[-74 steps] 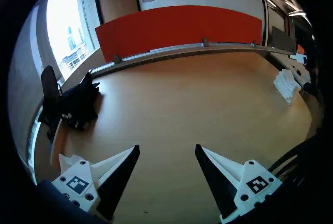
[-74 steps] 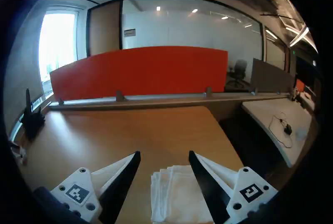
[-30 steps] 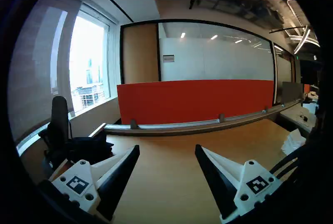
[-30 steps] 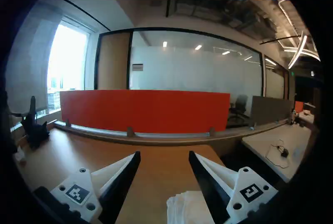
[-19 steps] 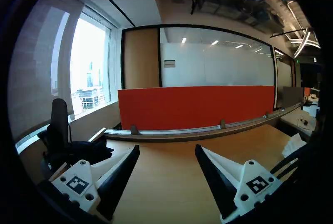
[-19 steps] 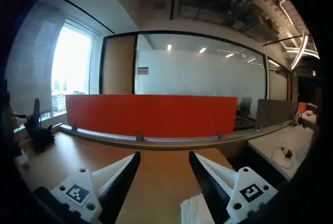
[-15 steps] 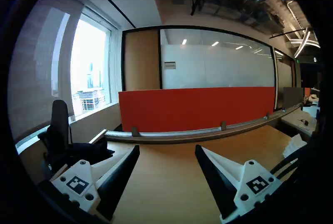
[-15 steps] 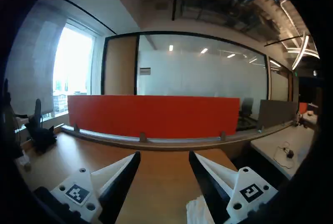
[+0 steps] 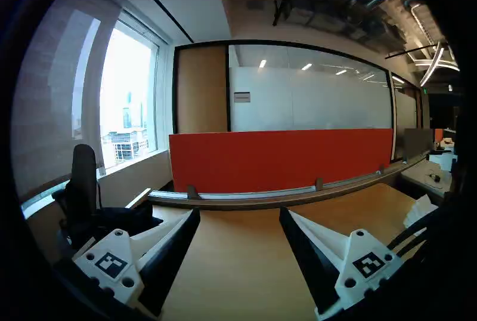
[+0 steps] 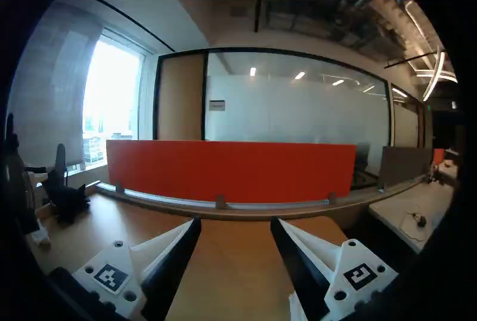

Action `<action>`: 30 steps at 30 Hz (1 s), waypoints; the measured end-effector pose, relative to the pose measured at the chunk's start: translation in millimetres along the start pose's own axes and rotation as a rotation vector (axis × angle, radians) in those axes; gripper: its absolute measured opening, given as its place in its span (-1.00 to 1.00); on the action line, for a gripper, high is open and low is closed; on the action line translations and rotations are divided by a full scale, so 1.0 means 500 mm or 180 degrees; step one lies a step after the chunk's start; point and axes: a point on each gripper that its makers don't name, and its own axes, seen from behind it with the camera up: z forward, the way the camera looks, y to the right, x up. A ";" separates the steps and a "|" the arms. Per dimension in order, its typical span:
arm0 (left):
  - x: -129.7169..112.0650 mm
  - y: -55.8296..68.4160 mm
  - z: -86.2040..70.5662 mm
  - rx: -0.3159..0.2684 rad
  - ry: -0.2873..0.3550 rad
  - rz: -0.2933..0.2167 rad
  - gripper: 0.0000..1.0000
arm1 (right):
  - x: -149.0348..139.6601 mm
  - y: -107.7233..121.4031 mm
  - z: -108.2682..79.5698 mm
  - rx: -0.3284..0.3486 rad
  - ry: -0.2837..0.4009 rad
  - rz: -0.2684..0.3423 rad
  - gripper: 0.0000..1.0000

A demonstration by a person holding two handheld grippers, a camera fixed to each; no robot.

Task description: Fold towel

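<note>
White towel stack (image 9: 420,209) lies on wooden bench (image 9: 244,267), right of left gripper (image 9: 238,210); has slid nearly out beneath right gripper (image 10: 235,221). Both grippers have tilted up toward red partition (image 10: 232,169), fingers apart, empty. Folding seemingly done.

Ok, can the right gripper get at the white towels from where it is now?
Probably yes, once it tips down. The right gripper is open, held level above the desk and aimed at the red divider. The towels lie on the desk top, and nothing seen covers them.
</note>
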 end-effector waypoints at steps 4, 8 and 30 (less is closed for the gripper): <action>-0.005 -0.003 0.000 0.0005 0.0005 -0.0019 0.97 | 0.005 -0.006 -0.001 -0.0021 0.0035 0.0036 0.79; -0.009 -0.006 0.000 0.0012 0.0023 -0.0043 0.98 | 0.007 -0.014 -0.003 -0.0047 0.0074 0.0101 0.79; -0.079 -0.006 -0.008 -0.0015 0.0193 -0.0134 0.97 | -0.024 -0.099 -0.034 0.0025 0.0050 0.0080 0.79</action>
